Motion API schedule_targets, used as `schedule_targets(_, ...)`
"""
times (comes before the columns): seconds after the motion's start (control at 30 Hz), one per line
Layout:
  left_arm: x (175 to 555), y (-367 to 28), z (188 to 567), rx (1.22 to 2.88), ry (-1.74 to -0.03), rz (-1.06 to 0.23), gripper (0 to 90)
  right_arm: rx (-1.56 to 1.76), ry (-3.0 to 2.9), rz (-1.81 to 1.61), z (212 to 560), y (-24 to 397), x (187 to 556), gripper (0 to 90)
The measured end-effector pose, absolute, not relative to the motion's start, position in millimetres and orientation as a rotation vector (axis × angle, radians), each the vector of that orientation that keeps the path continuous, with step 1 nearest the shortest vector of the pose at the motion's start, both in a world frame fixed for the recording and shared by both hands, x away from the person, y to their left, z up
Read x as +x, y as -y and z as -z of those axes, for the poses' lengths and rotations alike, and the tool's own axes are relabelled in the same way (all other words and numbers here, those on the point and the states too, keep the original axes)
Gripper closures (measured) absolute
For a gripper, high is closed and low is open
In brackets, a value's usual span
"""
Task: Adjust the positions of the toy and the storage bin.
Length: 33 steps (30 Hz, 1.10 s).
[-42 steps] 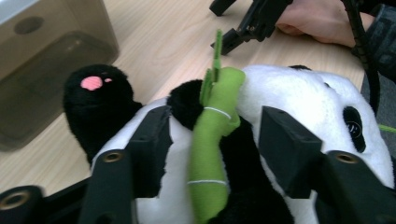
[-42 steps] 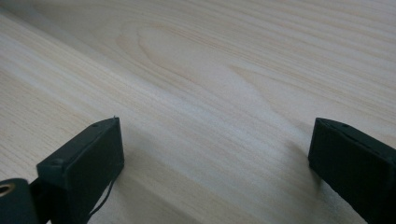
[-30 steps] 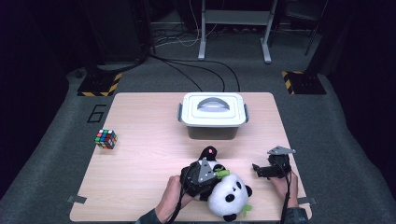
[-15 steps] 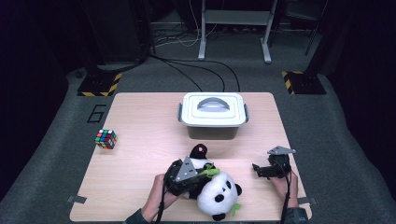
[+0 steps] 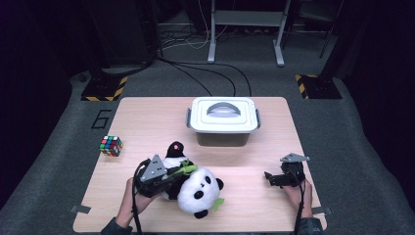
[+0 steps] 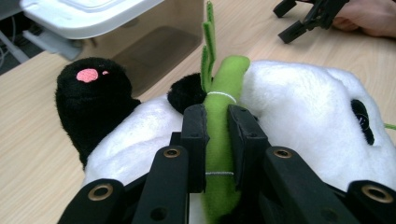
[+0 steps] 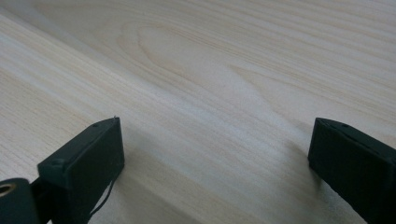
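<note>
Left gripper [image 6: 216, 126]: jaws clamped on green bamboo stalk [image 6: 223, 116] of panda plush [image 5: 198, 191], a thin grab point, table [image 5: 147, 122] front-centre | Right gripper [image 5: 272, 178]: jaws apart, idle on table | Lidded bin [image 5: 223, 120]: closed, behind plush.

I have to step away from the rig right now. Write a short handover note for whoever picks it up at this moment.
Left gripper: shut on the green bamboo stalk of the panda plush, which lies at the table's near edge.
Right gripper: open, holding nothing, resting low over the bare table at the right.
The lidded white bin is closed at the far centre; the Rubik's cube sits at the left.
Done: panda grasped.
Left: probably placing the panda; the bin lid is still on.
</note>
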<state>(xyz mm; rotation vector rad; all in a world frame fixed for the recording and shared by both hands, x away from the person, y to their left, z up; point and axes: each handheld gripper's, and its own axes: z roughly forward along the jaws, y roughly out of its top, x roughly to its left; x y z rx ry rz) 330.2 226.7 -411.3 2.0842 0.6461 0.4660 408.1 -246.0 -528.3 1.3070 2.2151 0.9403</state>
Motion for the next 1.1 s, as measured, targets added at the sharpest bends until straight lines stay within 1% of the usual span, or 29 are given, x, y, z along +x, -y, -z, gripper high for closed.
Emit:
schedule_targets(0.3, 335, -260, 409, 2.086, -0.653, -0.493, 77.6, 1.306, -2.213, -0.942, 528, 246, 408, 2.9)
schedule_targets(0.53, 341, -282, 410, 2.08, -0.619, -0.496, 77.6, 1.31, -2.213, -0.94, 528, 246, 408, 2.8)
schedule_targets(0.7, 349, -297, 412, 2.066, -0.658, -0.485, 77.5, 1.306, -2.212, -0.942, 528, 246, 408, 2.9)
schedule_targets(1.1, 369, -334, 418, 2.066, -0.645, -0.458, 77.5, 1.314, -2.211, -0.941, 528, 246, 408, 2.9)
